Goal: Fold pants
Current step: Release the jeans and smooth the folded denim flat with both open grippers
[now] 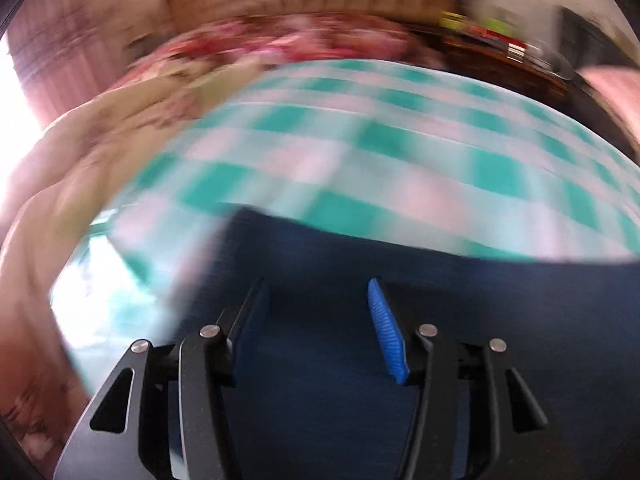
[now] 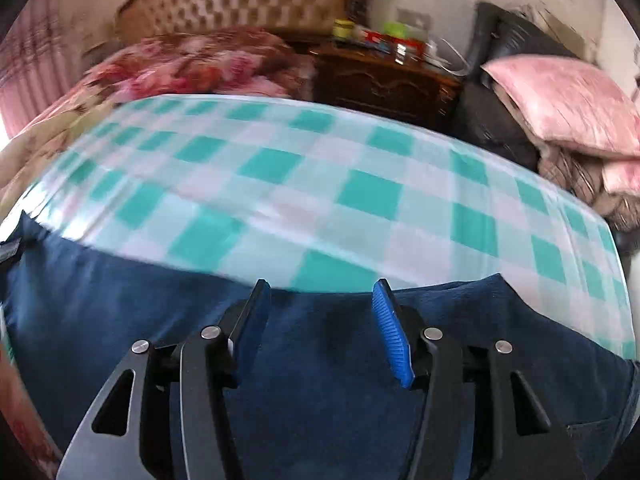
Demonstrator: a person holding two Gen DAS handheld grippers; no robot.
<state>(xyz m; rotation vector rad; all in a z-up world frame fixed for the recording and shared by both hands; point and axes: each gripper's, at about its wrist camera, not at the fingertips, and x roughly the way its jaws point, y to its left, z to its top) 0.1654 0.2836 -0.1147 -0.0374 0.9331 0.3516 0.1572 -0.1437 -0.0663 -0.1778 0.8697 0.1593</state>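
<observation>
While the left wrist view is smeared by blur, the right one shows more: the dark blue denim pants (image 2: 320, 360) spread at 6 o'clock under both the left gripper (image 1: 318, 320) and right gripper (image 2: 320, 320), each spread wide, gripping nothing; beyond lie a teal-and-white checked bedsheet (image 2: 360, 184) and, at 1 o'clock, a dark wooden nightstand (image 2: 384, 84)
</observation>
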